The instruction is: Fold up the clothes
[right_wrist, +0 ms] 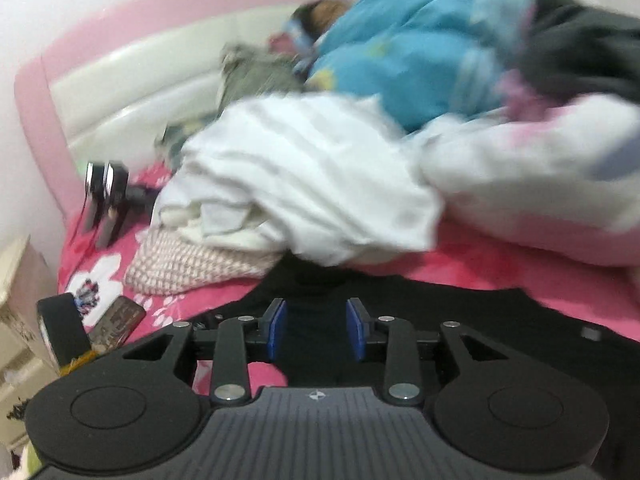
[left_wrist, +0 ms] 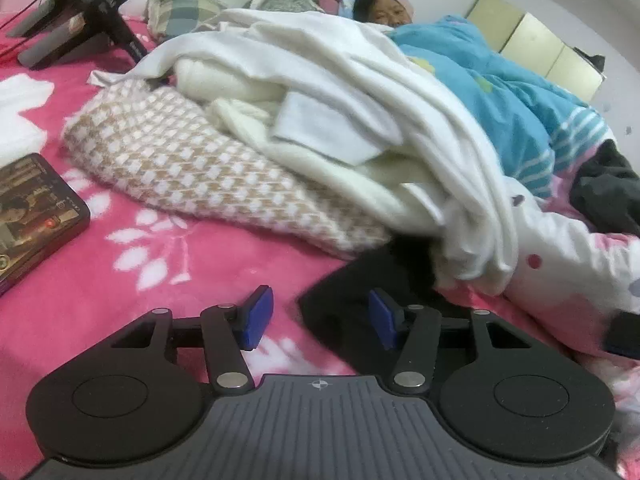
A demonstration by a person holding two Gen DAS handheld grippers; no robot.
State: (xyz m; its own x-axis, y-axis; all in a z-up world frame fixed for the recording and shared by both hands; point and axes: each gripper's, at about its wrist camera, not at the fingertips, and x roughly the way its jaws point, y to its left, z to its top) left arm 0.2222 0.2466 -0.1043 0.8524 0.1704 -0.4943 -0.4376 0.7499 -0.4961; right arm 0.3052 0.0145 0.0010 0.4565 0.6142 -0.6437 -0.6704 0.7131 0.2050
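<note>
A black garment [left_wrist: 352, 292] lies flat on the pink flowered bedspread [left_wrist: 120, 292]; its corner sits between the blue pads of my left gripper [left_wrist: 320, 318], which is open and empty just above it. In the right wrist view the same black garment [right_wrist: 460, 320] spreads under my right gripper [right_wrist: 316, 328], which is open with the cloth between its pads but not pinched. Behind it lies a heap of white clothes [left_wrist: 320, 100] on a beige-and-white checked knit [left_wrist: 192, 168]. The right wrist view is blurred.
A person under a blue quilt [left_wrist: 500, 92] lies along the far right. A phone [left_wrist: 32, 216] lies at the left, and a black stand with devices [left_wrist: 80, 12] stands at the far left. A pink-and-white headboard [right_wrist: 120, 72] lies behind.
</note>
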